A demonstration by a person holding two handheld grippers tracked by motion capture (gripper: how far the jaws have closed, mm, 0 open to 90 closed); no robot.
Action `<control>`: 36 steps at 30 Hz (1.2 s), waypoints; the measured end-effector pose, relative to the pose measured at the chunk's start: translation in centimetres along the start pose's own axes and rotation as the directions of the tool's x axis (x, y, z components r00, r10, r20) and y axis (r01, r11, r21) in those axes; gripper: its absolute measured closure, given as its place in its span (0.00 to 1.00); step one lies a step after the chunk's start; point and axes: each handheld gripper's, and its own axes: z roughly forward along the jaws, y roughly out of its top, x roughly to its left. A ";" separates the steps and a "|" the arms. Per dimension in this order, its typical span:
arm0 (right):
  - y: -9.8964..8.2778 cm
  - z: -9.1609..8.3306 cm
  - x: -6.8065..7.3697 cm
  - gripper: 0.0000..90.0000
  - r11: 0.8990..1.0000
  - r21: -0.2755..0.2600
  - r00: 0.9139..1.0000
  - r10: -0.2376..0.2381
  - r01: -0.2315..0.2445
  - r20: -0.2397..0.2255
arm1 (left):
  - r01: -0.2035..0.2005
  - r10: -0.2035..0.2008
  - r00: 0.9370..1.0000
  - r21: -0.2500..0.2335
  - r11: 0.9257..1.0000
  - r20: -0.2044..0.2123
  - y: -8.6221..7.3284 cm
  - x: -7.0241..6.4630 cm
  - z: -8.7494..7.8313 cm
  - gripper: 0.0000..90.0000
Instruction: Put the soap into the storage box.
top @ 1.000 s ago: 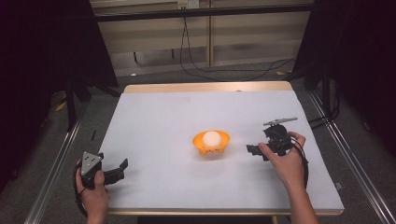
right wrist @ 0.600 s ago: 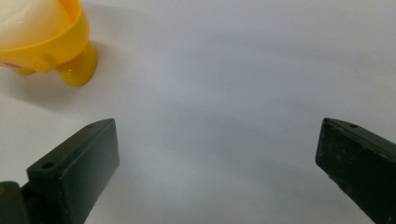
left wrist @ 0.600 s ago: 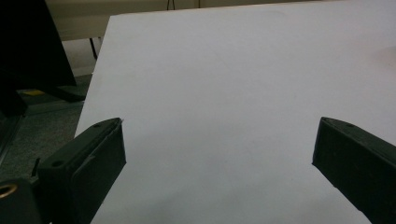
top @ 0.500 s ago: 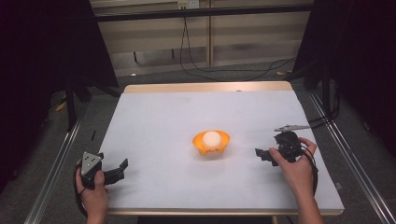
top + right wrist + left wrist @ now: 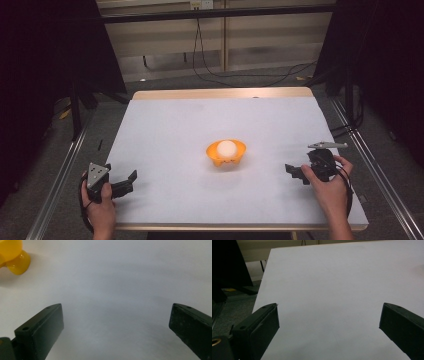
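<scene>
An orange bowl with a white ball in it stands at the middle of the white table. My left gripper rests near the table's front left corner, held by a hand, open with nothing between its jaws. My right gripper sits at the front right, also in a hand, open and empty, to the right of the bowl. In the right gripper view a piece of the orange bowl shows at the top left, well beyond the wide-apart jaws. The left gripper view has bare white table between its jaws.
The table has a wooden far edge. Metal rails run along both sides of it. Cables lie on the floor behind. Dark curtains stand at the left and right.
My right gripper has drawn back from beside the bowl toward the front right of the table, with its jaws open. The left gripper has stayed where it was.
</scene>
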 end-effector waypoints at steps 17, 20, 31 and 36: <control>-3.0 -1.8 -3.1 0.00 0.997 -0.064 0.998 0.055 -0.053 0.031 | 0.000 0.000 1.000 -0.001 1.000 -0.002 0.0 -0.1 0.0 0.03; -3.7 -2.2 -3.7 0.00 0.996 -0.077 0.998 0.057 -0.054 0.036 | 0.000 0.000 1.000 -0.002 1.000 -0.003 0.0 -0.1 0.0 0.03; -5.6 -4.0 -5.7 0.00 0.991 -0.105 0.994 0.094 -0.087 0.060 | -0.004 0.004 1.000 -0.004 1.000 -0.005 0.0 -0.1 0.0 0.03; -6.4 -4.9 -6.7 0.00 0.987 -0.123 0.991 0.113 -0.104 0.070 | -0.008 0.008 1.000 -0.004 1.000 -0.005 0.0 -0.1 0.0 0.03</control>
